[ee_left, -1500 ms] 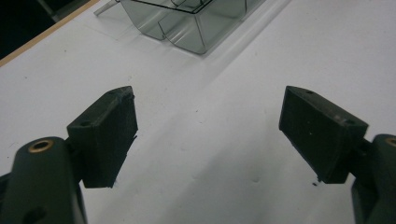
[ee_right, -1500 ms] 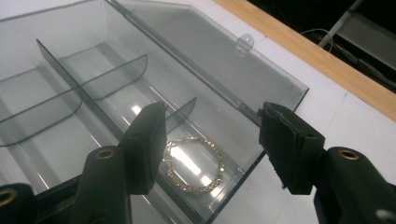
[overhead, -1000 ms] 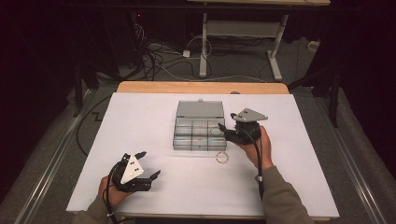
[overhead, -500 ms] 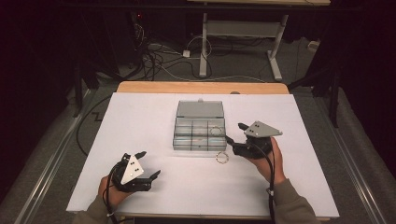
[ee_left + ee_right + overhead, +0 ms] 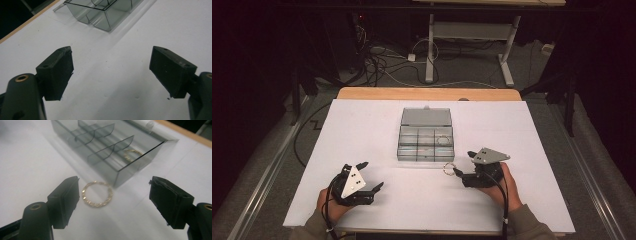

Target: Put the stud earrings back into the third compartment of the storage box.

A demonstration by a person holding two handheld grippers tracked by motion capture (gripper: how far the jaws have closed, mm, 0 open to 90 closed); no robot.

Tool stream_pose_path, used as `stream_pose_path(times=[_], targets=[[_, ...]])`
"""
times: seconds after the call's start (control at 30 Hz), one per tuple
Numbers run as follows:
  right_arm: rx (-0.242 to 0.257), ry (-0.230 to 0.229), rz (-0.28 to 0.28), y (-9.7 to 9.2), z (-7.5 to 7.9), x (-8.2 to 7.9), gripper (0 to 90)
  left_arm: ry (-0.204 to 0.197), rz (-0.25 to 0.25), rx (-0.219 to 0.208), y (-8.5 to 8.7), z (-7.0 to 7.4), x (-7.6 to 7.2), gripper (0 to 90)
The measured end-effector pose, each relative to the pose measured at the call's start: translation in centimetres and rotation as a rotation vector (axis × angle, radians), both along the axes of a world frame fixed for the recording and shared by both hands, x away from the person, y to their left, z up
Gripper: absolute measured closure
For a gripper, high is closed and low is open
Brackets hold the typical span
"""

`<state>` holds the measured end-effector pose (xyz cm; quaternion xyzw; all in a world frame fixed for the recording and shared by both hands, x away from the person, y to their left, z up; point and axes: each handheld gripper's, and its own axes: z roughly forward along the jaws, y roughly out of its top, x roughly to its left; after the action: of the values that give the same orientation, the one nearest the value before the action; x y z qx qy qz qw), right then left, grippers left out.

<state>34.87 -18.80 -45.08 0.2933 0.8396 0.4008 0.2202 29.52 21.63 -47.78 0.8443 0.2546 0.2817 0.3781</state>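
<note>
A clear compartment box [image 5: 426, 145] lies mid-table with its lid [image 5: 426, 117] folded open behind it. One gold ring [image 5: 443, 140] rests in a right-hand compartment, and the right gripper view also catches this ring [image 5: 132, 154]. A second gold ring [image 5: 448, 168] lies on the white table just in front of the box. My right gripper [image 5: 464, 163] is low beside it, and its jaws have just been opening. That ring [image 5: 97, 194] lies flat between them, close to the left pad [image 5: 67, 195] and not pinched. My left gripper [image 5: 372, 175] rests open and empty at the near left.
The white table top [image 5: 362, 130] is bare around the box, with a wooden strip [image 5: 427, 93] along its far edge. Beyond it are cables and desk legs on a dark floor. In the left gripper view the box [image 5: 100, 12] stands well ahead of the open jaws.
My right gripper moved from the box's right side toward the near edge and sank to the table, facing the loose ring. Its jaws widened. The left gripper and both rings stayed put.
</note>
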Motion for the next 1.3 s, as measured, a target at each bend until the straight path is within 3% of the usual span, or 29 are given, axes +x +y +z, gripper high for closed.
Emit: stream_pose_path(times=[0.2,0.4,0.53,0.77,1.0,1.3], targets=[[-0.029,0.075,0.047,1.2,-1.2,0.1,28.4,0.000,-0.006,0.004,-0.1,0.0,-0.1,18.0],[-0.089,0.142,0.050,2.7,-2.6,0.8,32.4,0.003,-0.007,0.007,-0.2,-0.1,0.0,18.0],[-0.106,0.146,0.031,3.2,-2.7,1.3,33.4,0.005,-0.008,0.011,-0.2,-0.1,0.0,18.0],[-0.073,0.191,-0.015,3.1,-2.7,2.4,38.9,0.005,-0.010,0.008,-0.3,-0.1,0.0,18.0],[-0.063,0.189,-0.034,3.0,-2.7,2.5,46.8,0.009,-0.013,0.014,-0.3,-0.2,0.0,18.0],[-0.076,0.185,0.012,2.8,-2.6,1.7,49.2,0.008,-0.014,0.008,-0.2,-0.1,-0.1,18.0]])
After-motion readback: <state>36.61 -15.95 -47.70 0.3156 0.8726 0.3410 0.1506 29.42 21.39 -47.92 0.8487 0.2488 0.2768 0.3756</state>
